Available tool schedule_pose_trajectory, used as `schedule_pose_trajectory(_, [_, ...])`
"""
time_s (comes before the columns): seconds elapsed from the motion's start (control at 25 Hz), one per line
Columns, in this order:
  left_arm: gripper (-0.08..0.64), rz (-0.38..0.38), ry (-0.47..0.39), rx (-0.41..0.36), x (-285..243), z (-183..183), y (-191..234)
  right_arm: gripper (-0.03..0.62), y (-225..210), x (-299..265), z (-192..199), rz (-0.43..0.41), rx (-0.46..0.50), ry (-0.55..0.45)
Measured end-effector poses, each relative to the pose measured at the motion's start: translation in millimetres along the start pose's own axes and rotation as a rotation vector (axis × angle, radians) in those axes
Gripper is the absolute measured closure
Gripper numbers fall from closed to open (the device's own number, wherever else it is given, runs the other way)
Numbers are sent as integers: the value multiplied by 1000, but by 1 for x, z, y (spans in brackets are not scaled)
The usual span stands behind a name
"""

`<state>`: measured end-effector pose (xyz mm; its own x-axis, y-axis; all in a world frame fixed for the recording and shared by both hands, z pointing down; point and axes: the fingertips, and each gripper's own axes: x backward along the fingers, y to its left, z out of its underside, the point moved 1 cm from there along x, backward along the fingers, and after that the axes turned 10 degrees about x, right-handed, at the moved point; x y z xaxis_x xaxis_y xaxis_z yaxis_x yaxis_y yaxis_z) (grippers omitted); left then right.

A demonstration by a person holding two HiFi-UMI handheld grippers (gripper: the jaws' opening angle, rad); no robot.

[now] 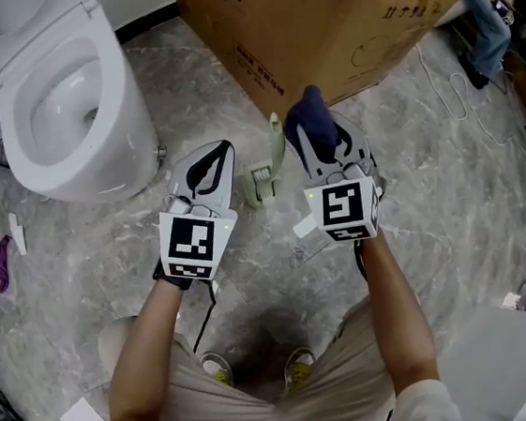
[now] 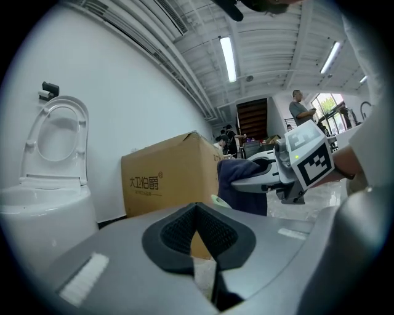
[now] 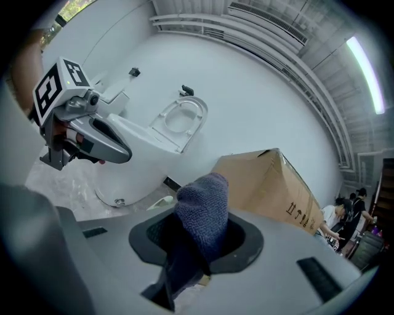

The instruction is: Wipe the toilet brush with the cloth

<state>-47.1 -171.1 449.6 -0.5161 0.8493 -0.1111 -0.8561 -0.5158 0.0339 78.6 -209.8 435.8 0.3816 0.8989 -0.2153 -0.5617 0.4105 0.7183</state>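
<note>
Cloth (image 3: 200,212) tight in fingers of right gripper (image 3: 196,243); left gripper (image 2: 197,212) fingers together, empty; toilet brush (image 1: 262,184) between both.

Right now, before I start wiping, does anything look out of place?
Nothing looks spilled or damaged. The toilet brush stands on the floor, and the right gripper is clamped on the cloth. Only a purple scrap lies loose near the toilet.

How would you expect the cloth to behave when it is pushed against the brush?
The cloth is probably floppy: it folds over in the right gripper and hangs below it in the left gripper view. Its looped weave likely grips rather than slips. It looks light, so it may bunch when pushed.
</note>
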Motion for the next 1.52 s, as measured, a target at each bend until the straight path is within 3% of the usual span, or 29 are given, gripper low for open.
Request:
schedule_pose_trajectory(0.32, [558, -10, -7, 4, 9, -4, 0, 468, -1, -7, -17, 41, 61, -8])
schedule_pose_trajectory(0.84, [558, -7, 10, -9, 8, 2, 3, 468, 39, -11, -5, -62, 146, 26])
schedule_pose_trajectory(1.28, [558, 1, 25, -14, 1, 9, 0, 466, 35, -4, 0, -69, -57, -12])
schedule_pose_trajectory(1.52, [558, 19, 30, -35, 0, 11, -6, 466, 38, 0, 7, -84, -45, 12])
